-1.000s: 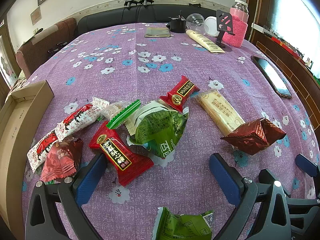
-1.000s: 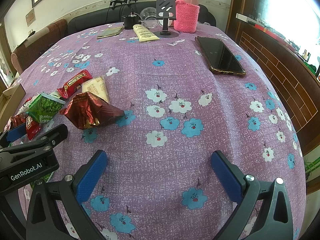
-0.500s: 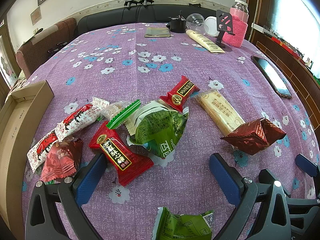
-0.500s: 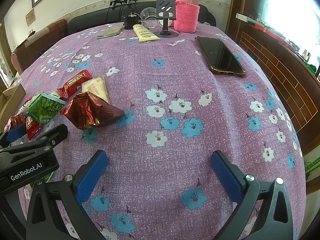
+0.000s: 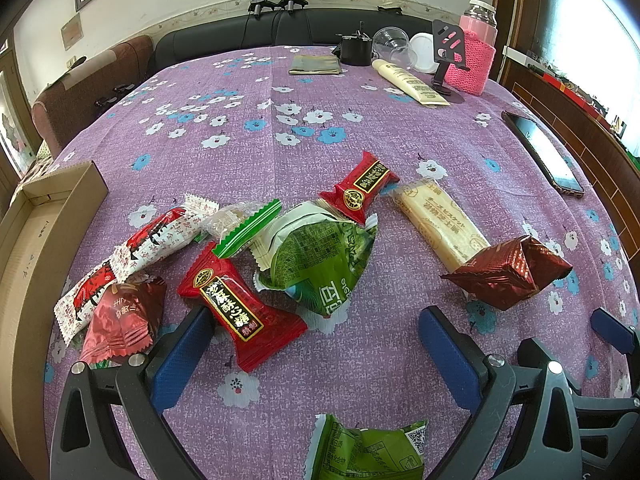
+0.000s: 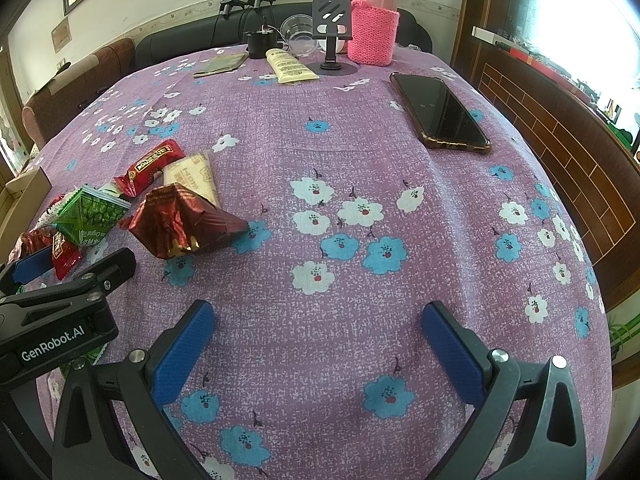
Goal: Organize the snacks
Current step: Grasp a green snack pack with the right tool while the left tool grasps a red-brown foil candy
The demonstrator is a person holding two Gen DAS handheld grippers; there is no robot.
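Observation:
Several wrapped snacks lie on the purple flowered tablecloth [image 5: 280, 128]. In the left wrist view a red candy pack [image 5: 240, 312] lies by the left finger of my left gripper [image 5: 316, 340], which is open and holds nothing. Beyond it lie a green pouch [image 5: 320, 264], a small red pack [image 5: 362, 190], a cream biscuit bar [image 5: 440, 224], a dark red foil pack [image 5: 508, 276], red-and-white sachets [image 5: 132, 252] and a crimson pack [image 5: 120, 320]. Another green pouch [image 5: 368, 448] sits under the gripper. My right gripper [image 6: 318, 344] is open over bare cloth, right of the foil pack [image 6: 180, 220].
A cardboard box [image 5: 36, 240] stands open at the left table edge. A black phone [image 6: 440, 114] lies at the right. At the far end stand a pink-sleeved bottle [image 6: 374, 24], a phone stand [image 6: 330, 36], a cream tube [image 6: 290, 66] and cups. A wooden wall runs along the right.

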